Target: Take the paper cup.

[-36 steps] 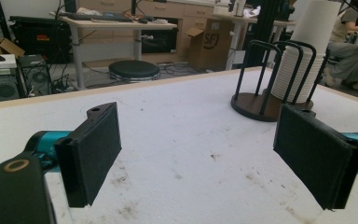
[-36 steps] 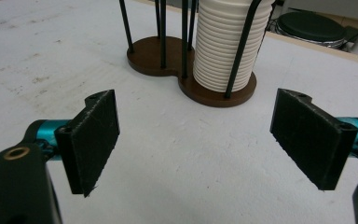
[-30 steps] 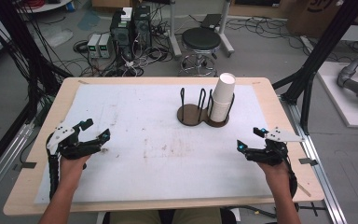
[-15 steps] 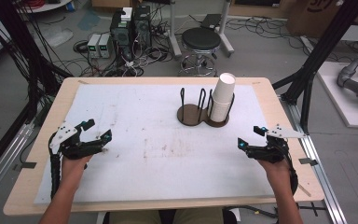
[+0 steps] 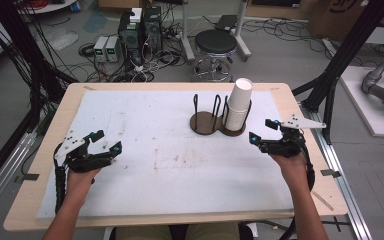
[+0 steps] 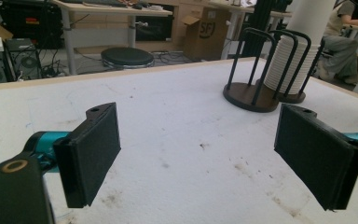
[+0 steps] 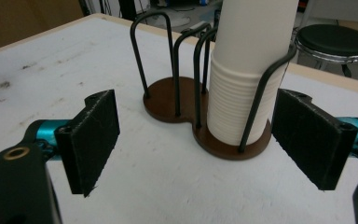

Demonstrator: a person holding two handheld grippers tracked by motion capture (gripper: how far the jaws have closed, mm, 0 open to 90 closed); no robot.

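One cardboard box (image 6: 203, 30) reads "SF".

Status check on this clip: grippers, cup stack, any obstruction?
Left gripper open, empty. Right gripper open, facing paper cup stack. Stack upright in wire holder, other bay empty. Path clear.

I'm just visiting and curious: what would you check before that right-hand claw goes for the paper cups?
1. Right gripper open wide: ok.
2. Right gripper faces the stack of cups: ok.
3. Cups stand upright in the holder: ok.
4. Holder's wire hoops stand in front of the cups, in the jaws' way: not ok.
5. Left gripper open and apart from the holder: ok.
6. Whether the cups will separate easily: cannot tell.
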